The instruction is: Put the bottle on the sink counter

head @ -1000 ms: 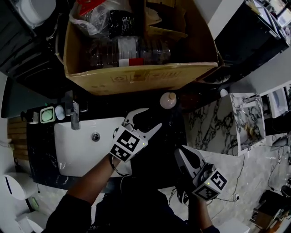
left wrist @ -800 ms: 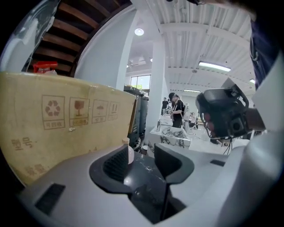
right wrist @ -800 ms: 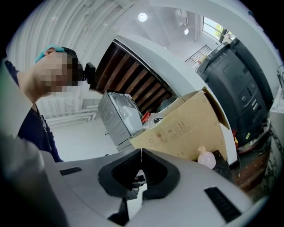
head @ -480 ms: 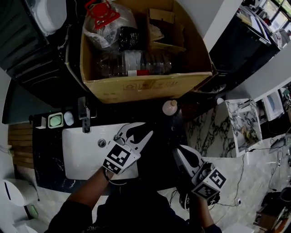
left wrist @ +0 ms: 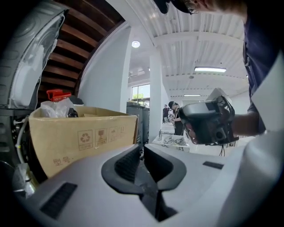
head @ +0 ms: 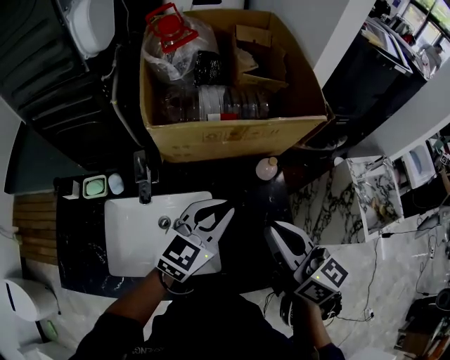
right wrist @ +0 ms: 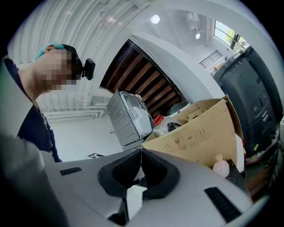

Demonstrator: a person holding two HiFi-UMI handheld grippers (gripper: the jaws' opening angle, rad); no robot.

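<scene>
A small pale bottle [head: 267, 169] with a rounded cap stands on the black sink counter [head: 249, 211], right beside the cardboard box [head: 232, 137]. It also shows in the right gripper view [right wrist: 220, 167]. My left gripper [head: 226, 211] hovers over the counter by the white basin [head: 133, 232], short of the bottle. Its jaws have just been closing, and they meet with nothing between them [left wrist: 141, 150]. My right gripper [head: 271, 229] hangs to the right, below the bottle, also shut and empty [right wrist: 141, 151]. Neither gripper touches the bottle.
The box holds a red-handled jug [head: 172, 31] and a clear bottle [head: 211, 102] on its side. A faucet [head: 144, 176] and a green soap dish [head: 93, 185] sit behind the basin. A marble top [head: 330, 197] lies to the right. A washing machine [head: 91, 21] stands at upper left.
The left gripper's jaws have gone from wide open to shut. Both grippers have drawn back from the bottle toward me. The bottle has stayed on the counter by the box.
</scene>
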